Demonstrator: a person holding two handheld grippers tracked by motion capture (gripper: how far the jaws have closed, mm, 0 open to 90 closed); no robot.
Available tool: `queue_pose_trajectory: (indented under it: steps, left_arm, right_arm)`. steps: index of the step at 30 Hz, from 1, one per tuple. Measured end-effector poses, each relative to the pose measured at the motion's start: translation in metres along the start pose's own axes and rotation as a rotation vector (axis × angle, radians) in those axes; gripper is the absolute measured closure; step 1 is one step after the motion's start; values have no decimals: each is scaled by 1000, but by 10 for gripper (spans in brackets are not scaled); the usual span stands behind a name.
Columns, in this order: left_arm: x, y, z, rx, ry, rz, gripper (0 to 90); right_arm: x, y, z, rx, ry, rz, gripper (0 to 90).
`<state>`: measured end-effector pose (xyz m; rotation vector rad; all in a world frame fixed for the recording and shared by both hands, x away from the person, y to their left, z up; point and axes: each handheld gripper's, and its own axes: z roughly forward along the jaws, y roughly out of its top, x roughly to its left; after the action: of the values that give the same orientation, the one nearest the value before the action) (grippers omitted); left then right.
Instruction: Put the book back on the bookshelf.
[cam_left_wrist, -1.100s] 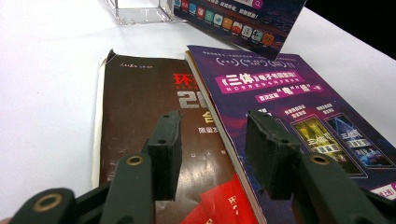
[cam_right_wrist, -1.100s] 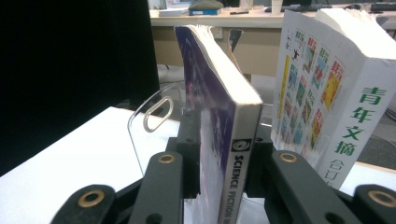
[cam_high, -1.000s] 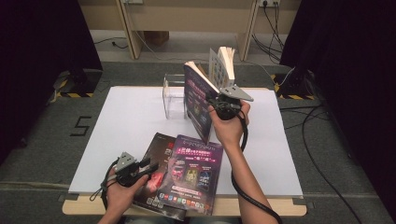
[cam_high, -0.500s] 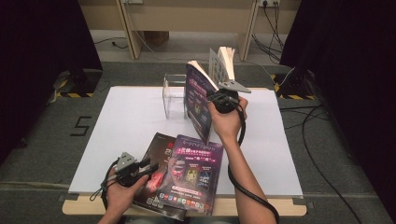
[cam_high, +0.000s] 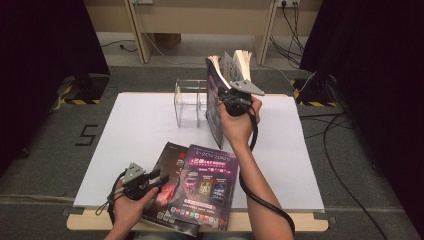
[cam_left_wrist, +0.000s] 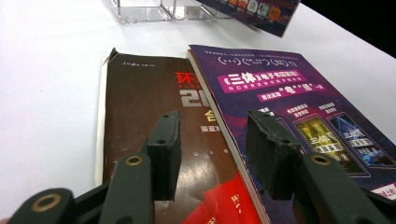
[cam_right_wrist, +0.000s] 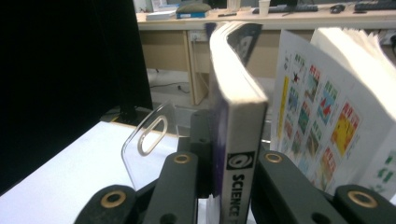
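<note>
Purple-covered and upright, a magazine (cam_high: 216, 102) is clamped by its spine in the right gripper (cam_high: 231, 101), whose jaws have just been closing on it, above the white table (cam_high: 145, 130) beside a clear plastic rack (cam_high: 190, 102). The left gripper (cam_high: 159, 179) is held with jaws apart, nothing between them, over two magazines (cam_high: 197, 187) lying flat at the near edge.

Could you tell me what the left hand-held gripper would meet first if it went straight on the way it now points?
Probably the magazines: the left hand-held gripper aims low, its open jaws straddling the seam between the brown magazine and the purple magazine overlapping it. Which it touches first is unclear.
</note>
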<state>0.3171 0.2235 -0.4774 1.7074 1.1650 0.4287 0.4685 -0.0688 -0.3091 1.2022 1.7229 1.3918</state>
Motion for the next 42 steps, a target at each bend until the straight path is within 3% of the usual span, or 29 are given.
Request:
queue_pose_trajectory:
  steps: [12,32,37,42]
  left_arm:
    - [1,0,0,-3,0,-2,548]
    - [2,0,0,3,-1,-1,548]
    - [3,-1,0,4,-2,-2,548]
    - [3,-1,0,5,-2,-3,548]
  right_arm:
    - [4,6,21,-26,-42,0,832]
    - [-2,12,57,-42,-96,12,832]
    - [-3,6,62,-48,-116,16,831]
    - [-2,-6,63,-43,-125,-11,830]
